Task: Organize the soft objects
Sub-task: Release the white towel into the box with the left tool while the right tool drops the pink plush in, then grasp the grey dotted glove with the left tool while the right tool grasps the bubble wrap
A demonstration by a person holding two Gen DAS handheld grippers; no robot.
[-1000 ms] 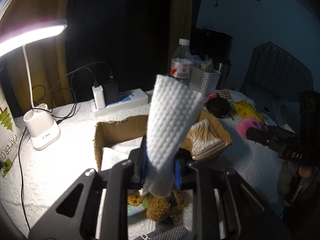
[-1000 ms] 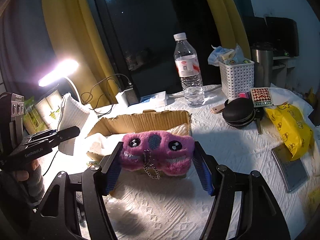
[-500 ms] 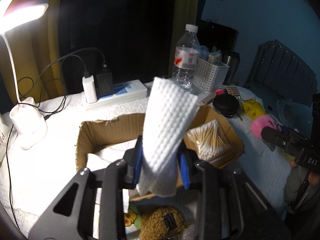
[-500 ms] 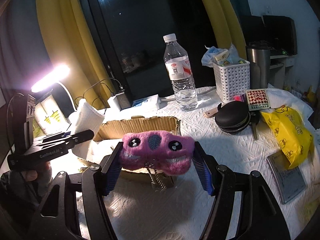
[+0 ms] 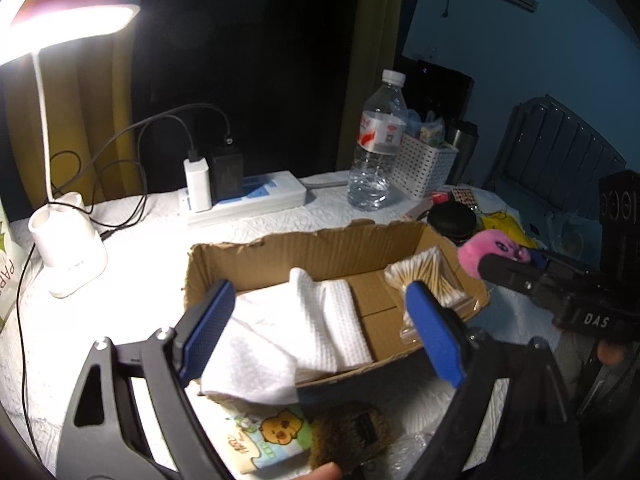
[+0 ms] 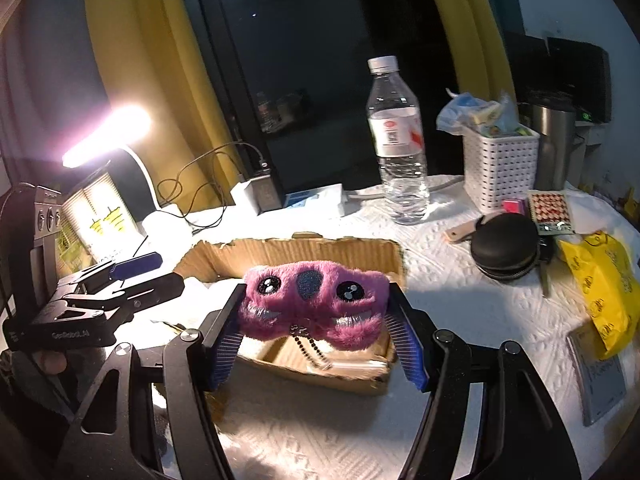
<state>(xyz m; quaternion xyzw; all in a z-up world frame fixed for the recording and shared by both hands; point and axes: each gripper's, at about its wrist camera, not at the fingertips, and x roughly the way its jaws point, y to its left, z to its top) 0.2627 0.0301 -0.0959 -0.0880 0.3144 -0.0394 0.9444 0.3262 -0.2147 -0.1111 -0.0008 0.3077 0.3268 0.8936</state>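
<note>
An open cardboard box (image 5: 312,244) sits on the white-covered table. A white waffle cloth (image 5: 320,316) lies in its left half, over its front edge. My left gripper (image 5: 320,328) is open and empty just above the box's front. It also shows in the right wrist view (image 6: 136,268). My right gripper (image 6: 316,328) is shut on a pink furry plush (image 6: 316,300) with a bead chain, held above the box (image 6: 304,248). The plush also shows at the right of the left wrist view (image 5: 492,248). A brown fuzzy item (image 5: 352,436) lies in front of the box.
A bundle of cotton swabs (image 5: 424,276) lies in the box's right end. A duck-print packet (image 5: 268,436) lies in front. A lamp (image 5: 64,252), power strip (image 5: 244,200), water bottle (image 6: 400,144), white basket (image 6: 500,164), black round case (image 6: 504,244) and yellow bag (image 6: 600,284) stand around.
My left gripper opened and let go of the white cloth, which now lies in the box. My right gripper moved the pink plush closer over the box.
</note>
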